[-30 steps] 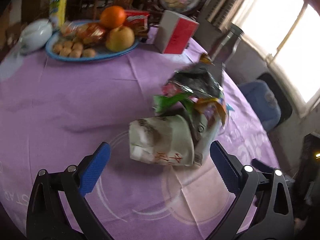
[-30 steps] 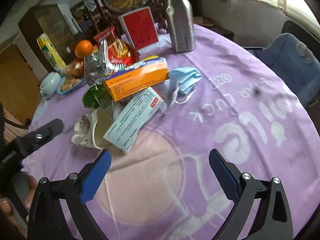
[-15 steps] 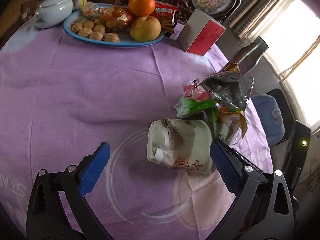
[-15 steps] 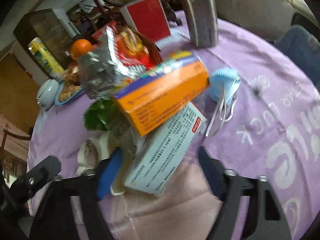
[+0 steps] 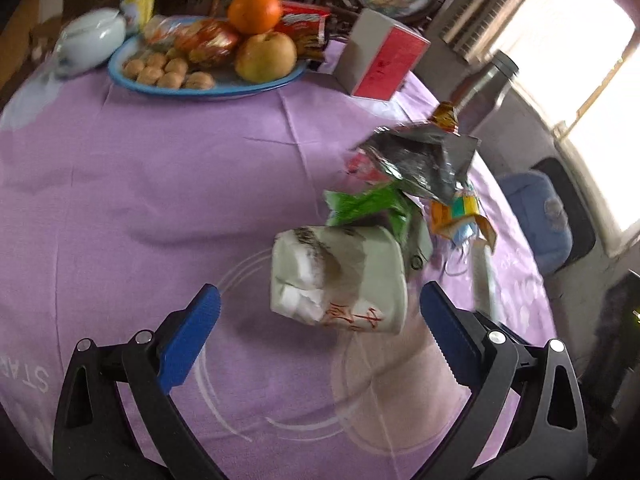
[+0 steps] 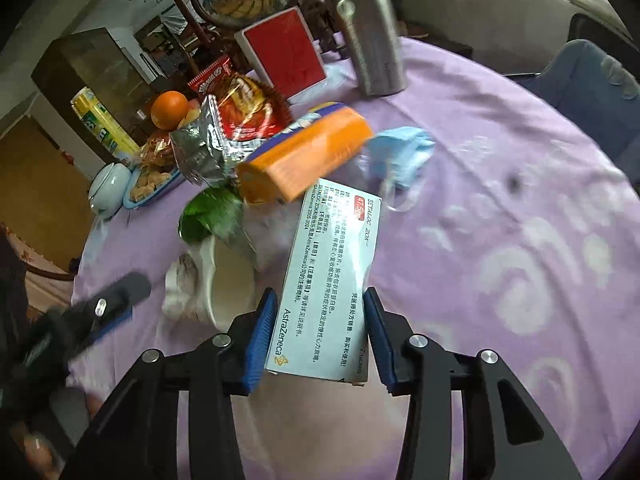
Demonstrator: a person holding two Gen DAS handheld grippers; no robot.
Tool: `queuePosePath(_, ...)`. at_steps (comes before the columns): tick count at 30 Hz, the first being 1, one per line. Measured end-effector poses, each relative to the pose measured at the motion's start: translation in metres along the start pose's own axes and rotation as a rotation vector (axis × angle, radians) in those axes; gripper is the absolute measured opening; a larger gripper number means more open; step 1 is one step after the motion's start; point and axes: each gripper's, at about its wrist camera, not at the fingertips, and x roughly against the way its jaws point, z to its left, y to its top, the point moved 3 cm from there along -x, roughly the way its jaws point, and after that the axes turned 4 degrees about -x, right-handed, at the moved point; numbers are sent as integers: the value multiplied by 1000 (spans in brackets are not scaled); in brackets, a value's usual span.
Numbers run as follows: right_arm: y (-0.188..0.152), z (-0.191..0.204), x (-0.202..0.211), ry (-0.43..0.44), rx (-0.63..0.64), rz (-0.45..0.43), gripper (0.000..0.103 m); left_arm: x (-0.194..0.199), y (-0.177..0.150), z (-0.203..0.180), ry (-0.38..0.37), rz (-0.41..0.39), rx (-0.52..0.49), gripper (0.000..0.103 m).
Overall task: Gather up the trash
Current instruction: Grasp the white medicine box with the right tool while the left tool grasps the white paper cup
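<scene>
Now the right hand-held gripper (image 6: 320, 332) is closing around the white box (image 6: 328, 280); left hand-held gripper (image 5: 320, 320) gapes. Trash pile remains mid-bench.

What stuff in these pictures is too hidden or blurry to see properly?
- Left wrist view: the wrapper pile is motion-blurred, so its printing is unreadable, and the paper cup hides what lies behind it.
- Right wrist view: the white medicine box between the closing right claw covers the tablecloth beneath; whether the pads press it yet is unclear.
- Right wrist view: the left claw is blurred and cut off at the edge.
</scene>
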Motion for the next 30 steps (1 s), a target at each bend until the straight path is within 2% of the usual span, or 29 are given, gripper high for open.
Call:
queuePosePath(6, -33, -32, 24, -52, 34, 16, 44, -9, -11, -28, 108, 6, -139, 96)
queuePosePath(14, -59, -40, 24, -46, 54, 39, 44, -31, -22, -38, 211, 33, -212, 96)
queuePosePath(19, -60, -40, 22, -38, 49, 39, 44, -44, -25, -27, 218, 90, -189, 96)
queuePosePath(23, -63, -40, 18, -36, 45, 48, 44, -45, -24, -6, 173, 131, -96, 96)
queuePosePath(27, -66, -39, 14, -51, 63, 50, 45, -43, -20, 10, 115, 136, -28, 96)
queuePosePath(30, -66, -36, 13, -59, 75, 51, 46, -45, -18, 12, 115, 118, -47, 97)
